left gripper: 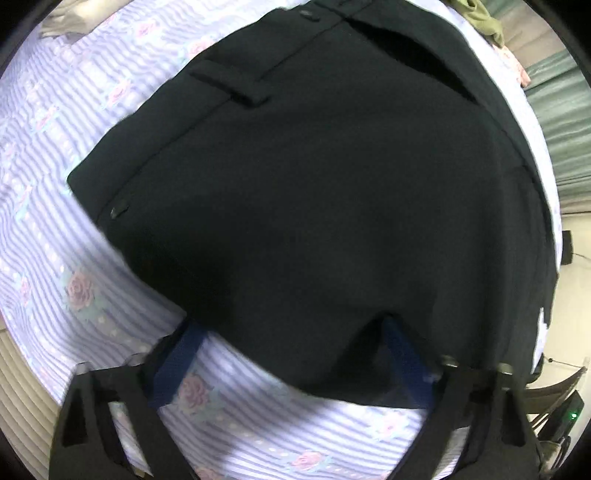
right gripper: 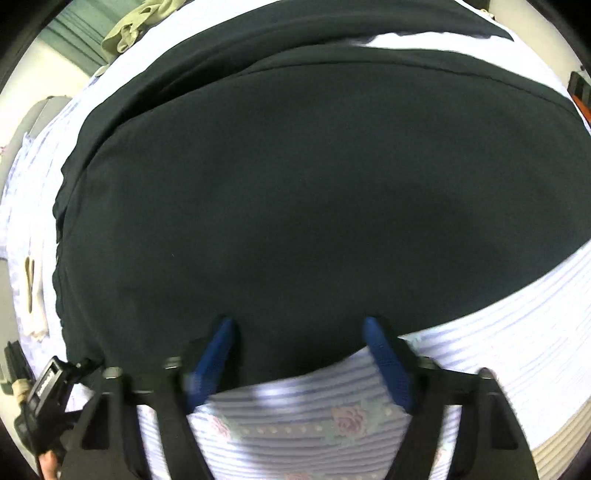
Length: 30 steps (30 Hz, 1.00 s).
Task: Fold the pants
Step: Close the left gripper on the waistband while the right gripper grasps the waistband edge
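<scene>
Our left fingers (left gripper: 177, 362) stand apart, blue pads spread wide at the near edge of the black woven pants (left gripper: 314, 192), one pad over the striped sheet, the other against the dark cloth's hem; nothing is clamped between them. Our right gripper (right gripper: 299, 354) likewise holds its blue fingers (right gripper: 388, 362) apart, their tips at the near edge of the same black pants (right gripper: 295, 192). The pants lie spread flat on the lilac-striped, rose-printed bedsheet (left gripper: 74, 258), waistband, belt loop (left gripper: 229, 86) and pocket slit toward the far side in the left view. A crumpled olive-green garment (right gripper: 136, 26) lies near the sheet's far edge.
</scene>
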### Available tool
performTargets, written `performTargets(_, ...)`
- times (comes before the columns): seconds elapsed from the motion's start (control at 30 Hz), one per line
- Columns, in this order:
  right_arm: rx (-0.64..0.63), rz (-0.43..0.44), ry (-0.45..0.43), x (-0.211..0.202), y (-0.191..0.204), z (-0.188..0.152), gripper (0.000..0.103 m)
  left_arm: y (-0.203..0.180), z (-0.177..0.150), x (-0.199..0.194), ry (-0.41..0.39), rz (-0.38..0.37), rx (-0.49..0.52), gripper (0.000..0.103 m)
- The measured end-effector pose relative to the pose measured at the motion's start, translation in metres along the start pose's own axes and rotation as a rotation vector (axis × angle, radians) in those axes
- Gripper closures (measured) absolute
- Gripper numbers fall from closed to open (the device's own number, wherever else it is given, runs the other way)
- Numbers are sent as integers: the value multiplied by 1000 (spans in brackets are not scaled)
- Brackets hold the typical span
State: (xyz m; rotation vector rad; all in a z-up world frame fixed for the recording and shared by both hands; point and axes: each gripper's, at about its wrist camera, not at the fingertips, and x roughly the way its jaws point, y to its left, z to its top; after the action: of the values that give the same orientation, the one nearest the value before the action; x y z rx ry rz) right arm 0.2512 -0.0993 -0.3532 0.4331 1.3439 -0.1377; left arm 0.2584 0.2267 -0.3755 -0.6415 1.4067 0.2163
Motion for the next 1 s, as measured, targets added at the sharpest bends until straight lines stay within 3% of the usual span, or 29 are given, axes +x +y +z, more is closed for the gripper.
performTargets(0.07,-18,7,-7,-5,3,5,65,-5,2,-8,-5,-10,5,50)
performTargets(0.1,-32,15,-11,-8,5,8,83,-7,2,-12,-11,-11,7,64)
performTargets(0.13,-50,17,-12,-11,8,11,93,-9,3,-18,-22,-3,8,70)
performTargets(0.2,-98,3,-50,-24,16,15,95,-10,2,-28,-37,-15,10,83)
performTargets(0.3,-179,-18,-133,-56,32,16,99,-17,0,-53,-81,-23,49,86)
performTargets(0.47,-195,37,-217,-106,38,12,99,-30,-6,-82,-144,-26,140,86)
performTargets(0.5,-179,46,-222,-111,34,9,98,-28,-5,-84,-149,-25,145,86)
performTargets(0.57,-138,48,-212,-107,37,0,85,-30,-5,-84,-163,-22,152,86)
performTargets(0.6,-125,48,-205,-106,28,-4,61,-31,-5,-82,-167,-22,157,86)
performTargets(0.63,-98,43,-197,-101,23,-11,42,-29,-13,-86,-169,-21,161,87)
performTargets(0.73,-25,59,-161,-79,3,-19,42,-21,-12,-85,-177,-18,177,88)
performTargets(0.87,116,177,-73,-40,-17,-34,42,-26,-15,-91,-209,-14,222,88)
performTargets(1.0,208,224,-59,-19,-24,-39,42,-31,-15,-95,-218,-6,258,88)
